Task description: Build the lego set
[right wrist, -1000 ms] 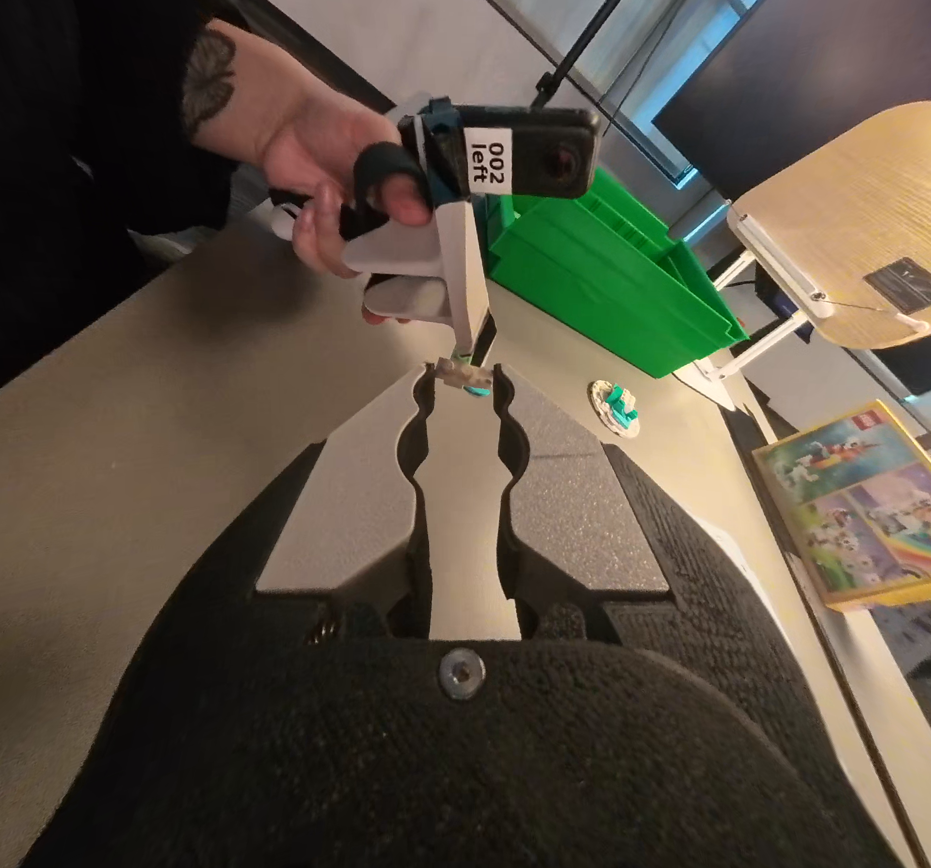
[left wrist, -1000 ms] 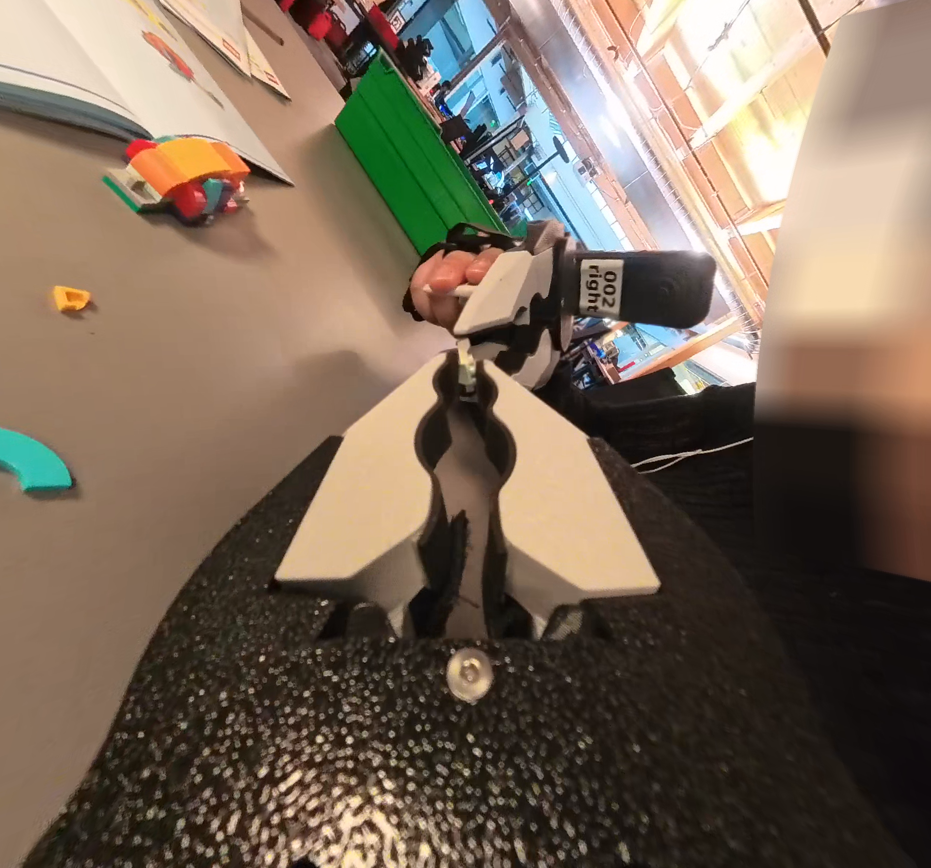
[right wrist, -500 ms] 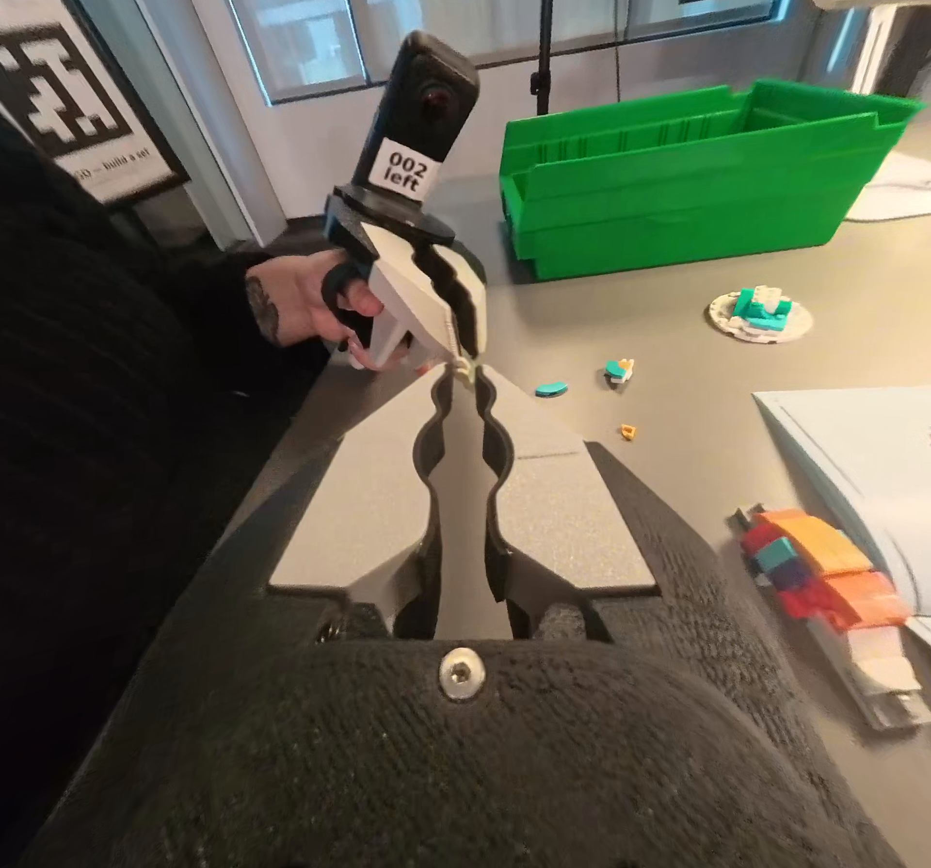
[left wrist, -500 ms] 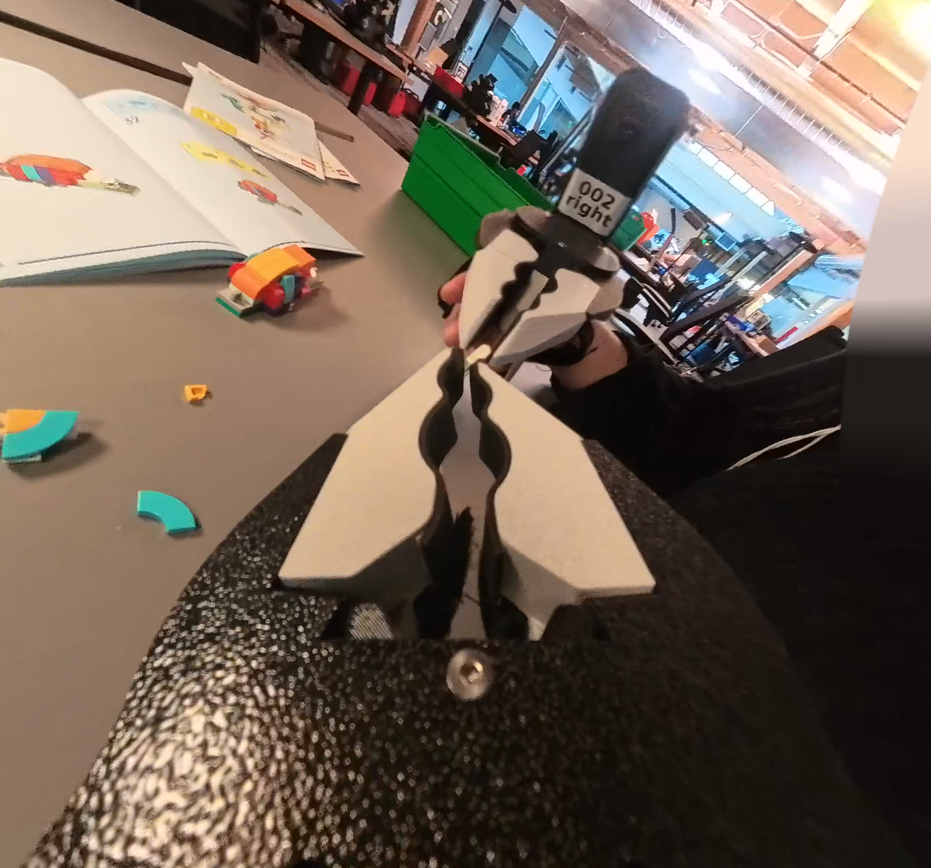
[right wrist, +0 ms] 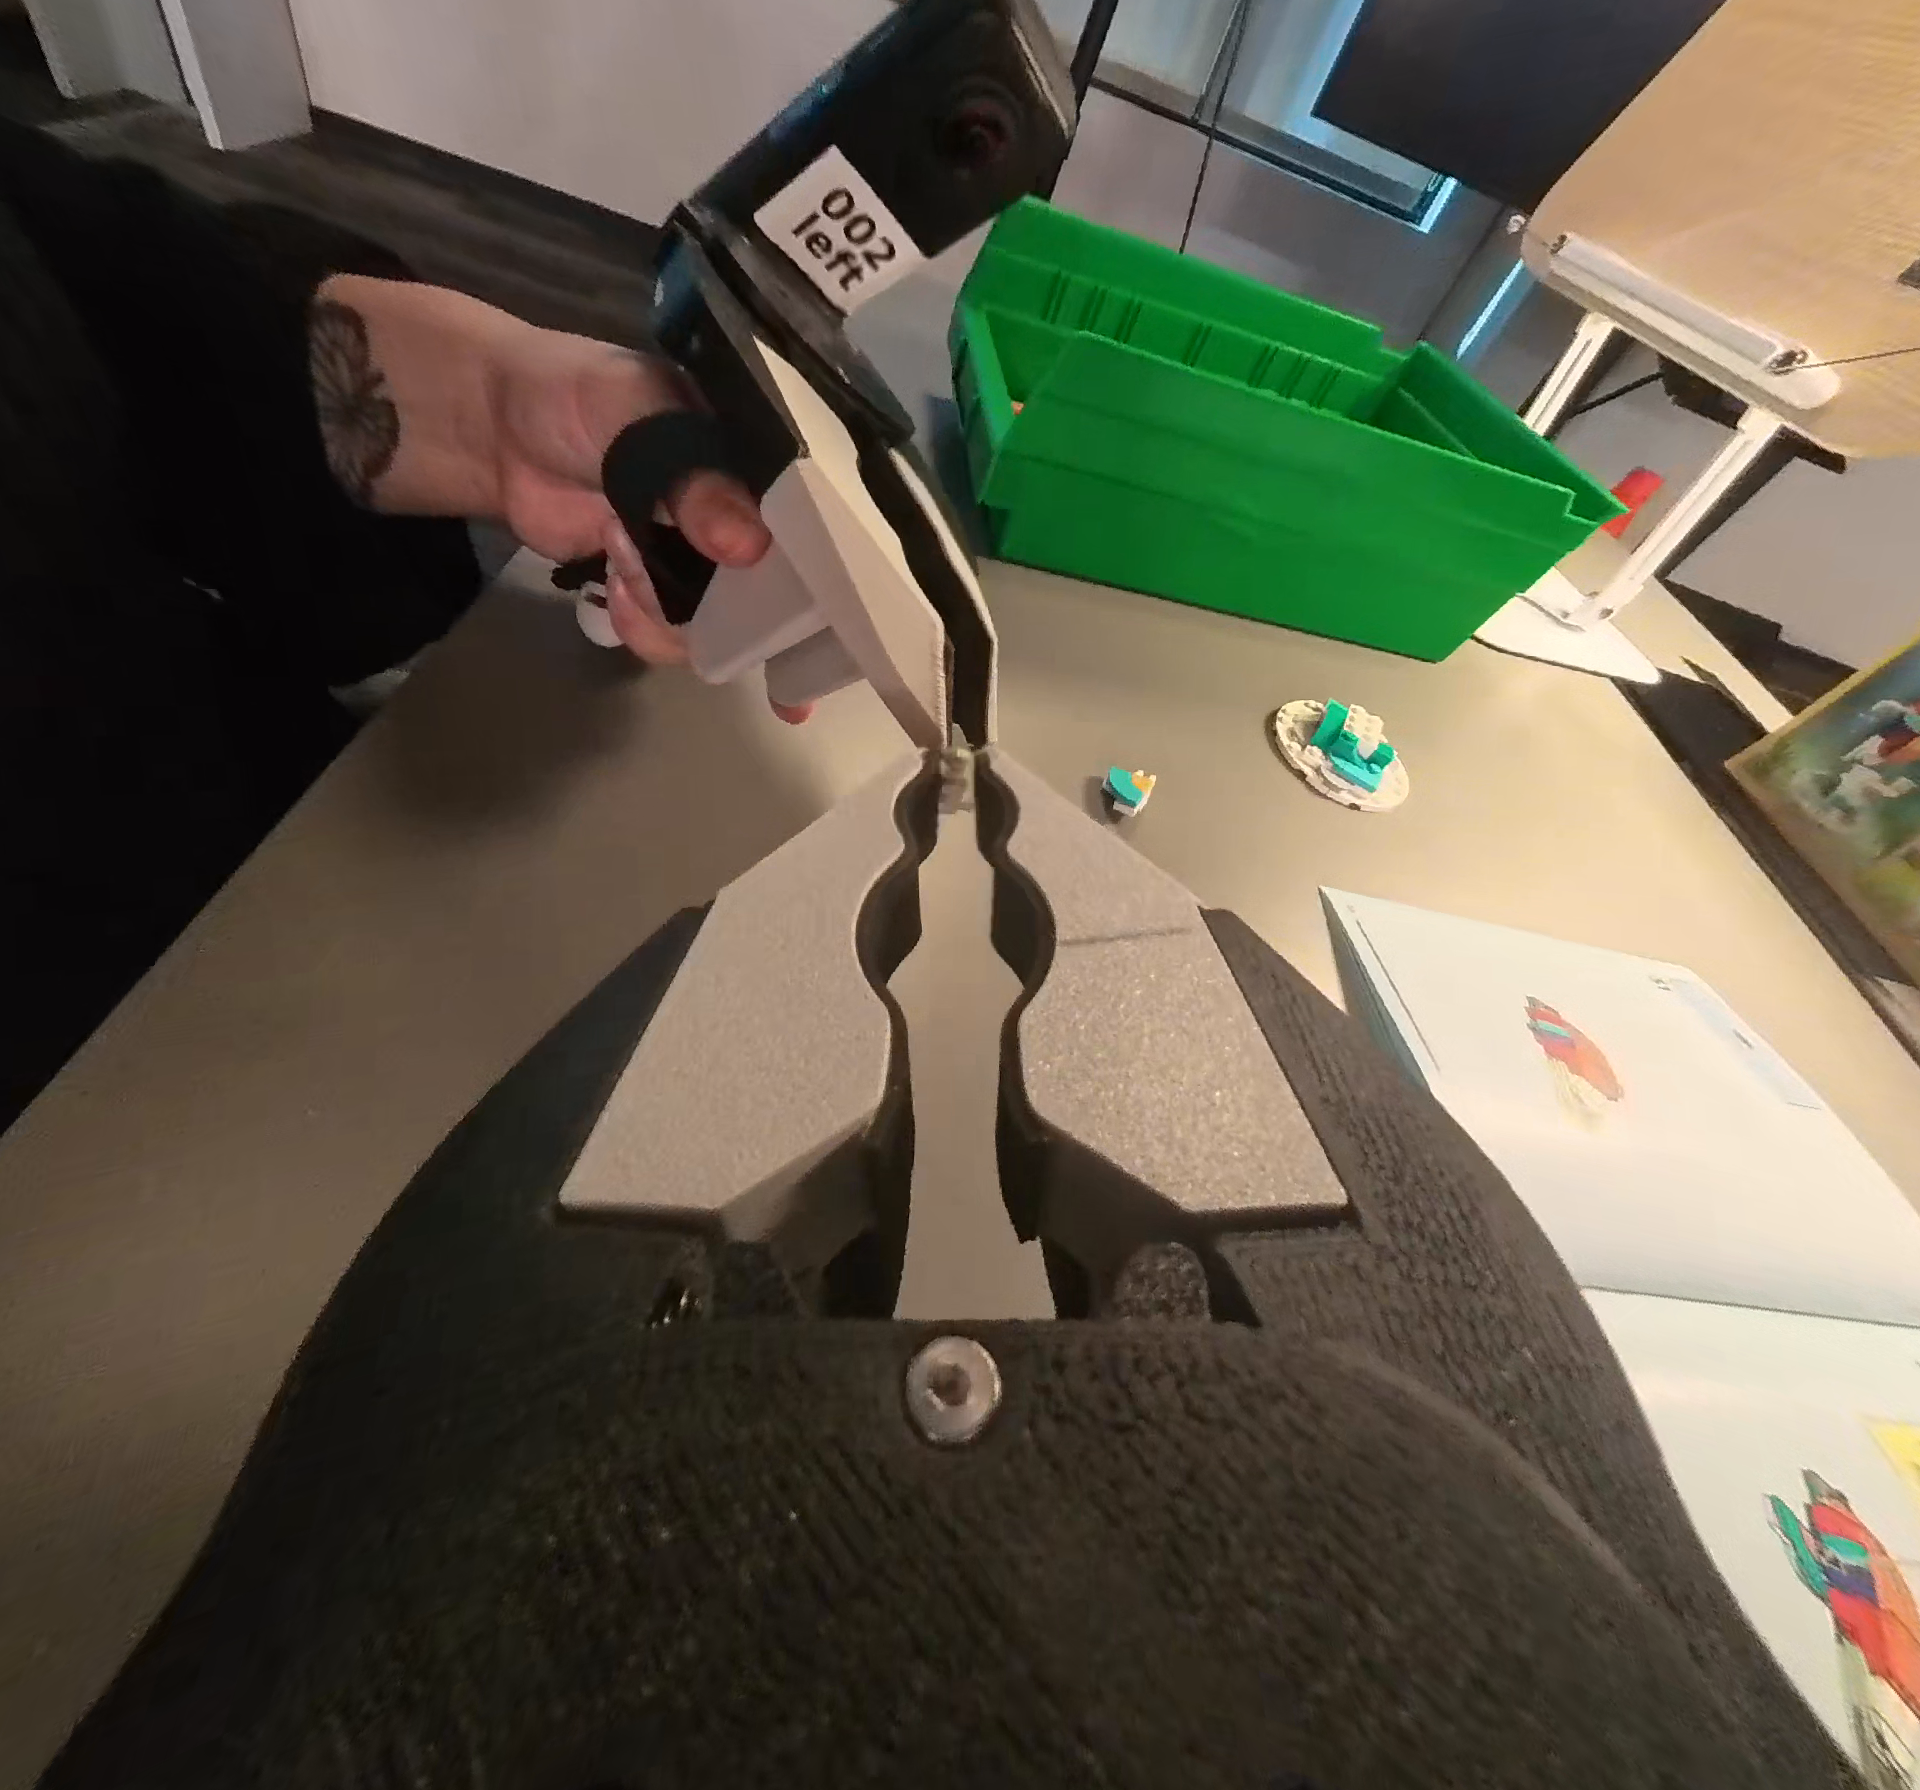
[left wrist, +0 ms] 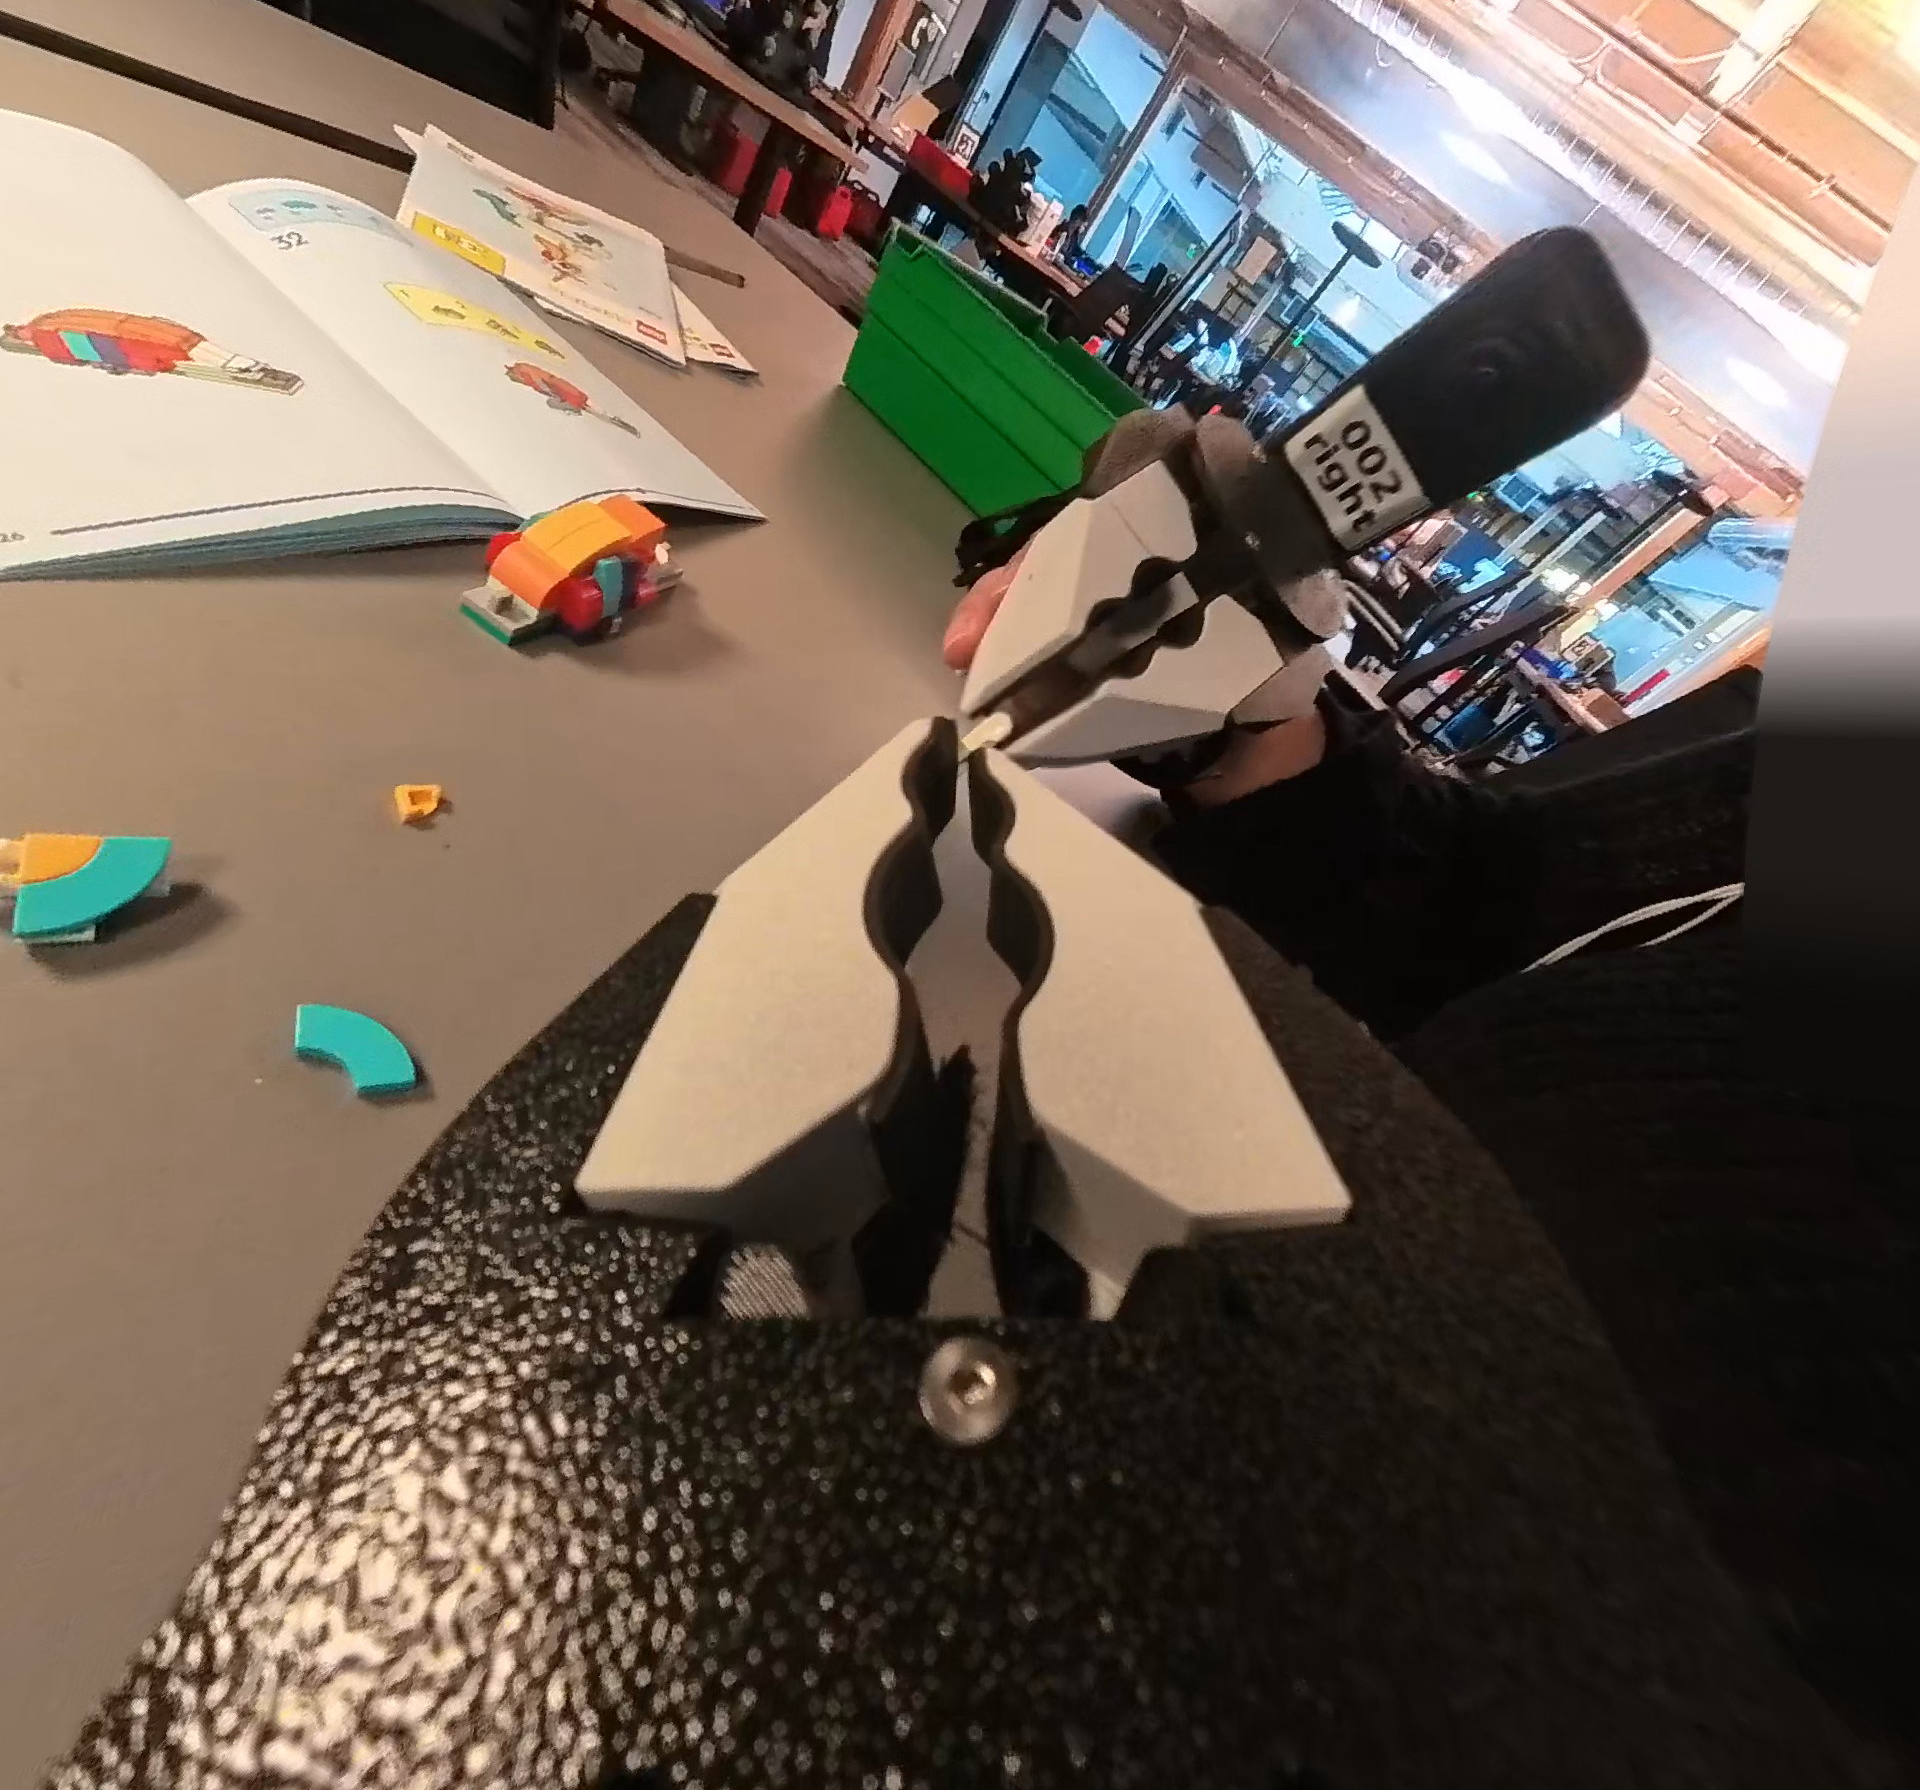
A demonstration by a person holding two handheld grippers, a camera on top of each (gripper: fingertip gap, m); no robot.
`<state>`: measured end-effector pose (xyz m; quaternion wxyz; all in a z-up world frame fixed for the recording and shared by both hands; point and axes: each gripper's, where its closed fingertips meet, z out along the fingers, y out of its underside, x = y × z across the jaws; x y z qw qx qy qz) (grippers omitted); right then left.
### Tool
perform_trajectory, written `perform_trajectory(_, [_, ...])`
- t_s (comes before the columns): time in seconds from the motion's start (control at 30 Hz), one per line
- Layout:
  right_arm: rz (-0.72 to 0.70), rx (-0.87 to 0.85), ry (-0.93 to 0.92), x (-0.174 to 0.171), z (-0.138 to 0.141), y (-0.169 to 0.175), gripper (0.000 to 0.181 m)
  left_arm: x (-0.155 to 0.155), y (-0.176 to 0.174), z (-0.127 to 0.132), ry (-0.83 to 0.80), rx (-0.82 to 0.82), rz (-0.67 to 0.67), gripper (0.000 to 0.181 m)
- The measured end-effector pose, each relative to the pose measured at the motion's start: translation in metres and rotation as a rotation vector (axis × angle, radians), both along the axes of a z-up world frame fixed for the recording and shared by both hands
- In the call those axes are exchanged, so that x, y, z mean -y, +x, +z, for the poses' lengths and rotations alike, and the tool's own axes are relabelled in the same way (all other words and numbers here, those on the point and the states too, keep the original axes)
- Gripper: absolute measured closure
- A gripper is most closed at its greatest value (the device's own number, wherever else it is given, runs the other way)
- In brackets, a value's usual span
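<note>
Left wrist view shows the grey table (left wrist: 312,722) first, with the open instruction booklet (left wrist: 208,369) on its far side and a green bin (left wrist: 966,410) beyond. Just in front of the booklet sits the orange-topped partial model (left wrist: 577,566); nearer lie a teal-and-orange curved sub-assembly (left wrist: 83,883), a loose teal curved tile (left wrist: 353,1046) and a tiny orange piece (left wrist: 418,800).

Both tools meet tip to tip above the table edge. The left gripper (left wrist: 961,753) is closed to a narrow slit, and so is the right gripper (right wrist: 961,784) — each appears to pinch the same small pale piece (right wrist: 956,772), or two tiny parts pressed together; it is too small to tell which.

Judging by this, the step in hand is mating or passing a small part in mid-air. The next move calls for one tool to hold firm while the other presses squarely or lets go — a slip would drop the part.

In the left wrist view the pale piece (left wrist: 987,730) looks like a short sliver, with its long axis running from one pair of tips toward the other.
</note>
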<state>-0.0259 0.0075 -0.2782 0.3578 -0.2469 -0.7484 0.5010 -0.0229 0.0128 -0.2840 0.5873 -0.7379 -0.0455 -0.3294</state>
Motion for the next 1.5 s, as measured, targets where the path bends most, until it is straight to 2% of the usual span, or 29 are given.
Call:
perform_trajectory(0.43, [0.054,0.045,0.097,0.000,-0.013,0.009,0.179,-0.001,0.009,-0.009,-0.011,-0.075,-0.014,0.181])
perform_trajectory(0.57, [0.110,0.078,0.098,0.002,-0.013,0.019,0.179,0.000,0.019,-0.010,-0.006,-0.093,-0.074,0.181])
perform_trajectory(0.67, [0.202,0.155,0.089,0.012,-0.019,0.033,0.179,-0.001,0.011,-0.010,0.009,-0.169,-0.051,0.181])
perform_trajectory(0.77, [0.198,0.204,0.127,0.009,-0.028,0.035,0.179,0.004,0.013,-0.011,-0.015,-0.206,-0.123,0.181])
perform_trajectory(0.87, [0.188,0.225,0.073,-0.001,-0.023,0.038,0.178,0.004,0.019,-0.022,-0.093,-0.248,-0.222,0.181])
perform_trajectory(1.0, [0.121,0.216,-0.006,-0.028,-0.014,0.037,0.178,0.001,0.023,-0.040,-0.245,-0.298,-0.396,0.181])
perform_trajectory(1.1, [0.049,0.195,-0.045,-0.051,-0.010,0.034,0.178,-0.001,0.026,-0.047,-0.398,-0.416,-0.532,0.181])
perform_trajectory(1.17, [-0.017,0.158,-0.072,-0.070,-0.005,0.031,0.178,-0.003,0.020,-0.050,-0.529,-0.551,-0.585,0.181])
perform_trajectory(1.3, [-0.210,0.023,-0.104,-0.120,0.011,0.026,0.179,-0.015,-0.012,-0.054,-0.813,-0.920,-0.564,0.181])
perform_trajectory(1.4, [-0.367,-0.103,-0.113,-0.157,0.028,0.028,0.179,-0.020,-0.017,-0.059,-0.958,-1.091,-0.559,0.181])
perform_trajectory(1.5, [-0.467,-0.180,-0.109,-0.178,0.040,0.032,0.178,-0.018,-0.013,-0.073,-1.051,-1.220,-0.565,0.181])
